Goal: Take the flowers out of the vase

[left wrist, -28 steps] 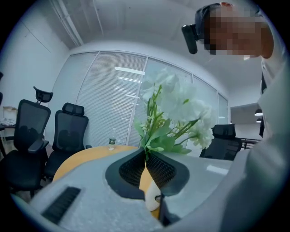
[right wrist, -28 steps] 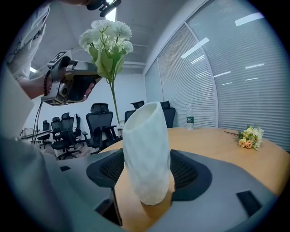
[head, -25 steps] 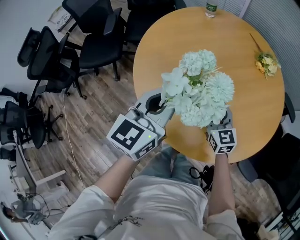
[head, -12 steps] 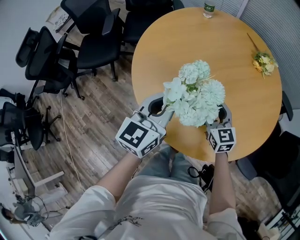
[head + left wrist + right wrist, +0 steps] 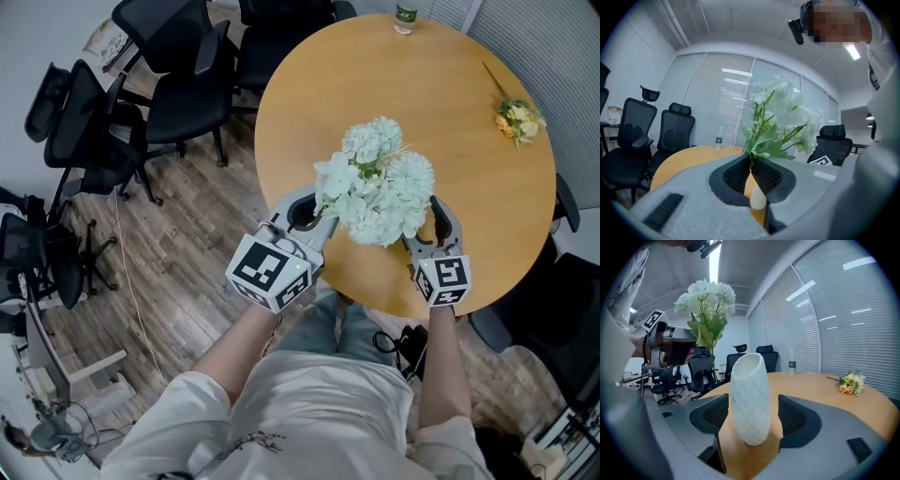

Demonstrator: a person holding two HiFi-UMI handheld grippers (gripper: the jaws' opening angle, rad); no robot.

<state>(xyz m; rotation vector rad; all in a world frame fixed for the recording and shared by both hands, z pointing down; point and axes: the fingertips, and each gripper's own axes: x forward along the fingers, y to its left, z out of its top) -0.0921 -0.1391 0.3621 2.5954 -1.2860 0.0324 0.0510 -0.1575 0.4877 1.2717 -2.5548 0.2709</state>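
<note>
My left gripper (image 5: 317, 217) is shut on the green stems of a white flower bunch (image 5: 377, 181), held up over the round wooden table (image 5: 469, 159). In the left gripper view the stems (image 5: 757, 136) rise from between the closed pads (image 5: 740, 174). A white patterned vase (image 5: 750, 399) stands on the table between the jaws of my right gripper (image 5: 750, 420), with a gap on each side, so it is open. In the head view the blooms hide the vase; my right gripper (image 5: 424, 230) shows below them. The right gripper view shows the flowers (image 5: 705, 298) clear of the vase, up to its left.
A small yellow bouquet (image 5: 514, 117) lies at the table's far right. A water bottle (image 5: 405, 14) stands at the far edge. Black office chairs (image 5: 178, 84) crowd the floor to the left. The table's near edge runs just under both grippers.
My left gripper and the flowers have sunk a little. The right gripper has stayed around the vase.
</note>
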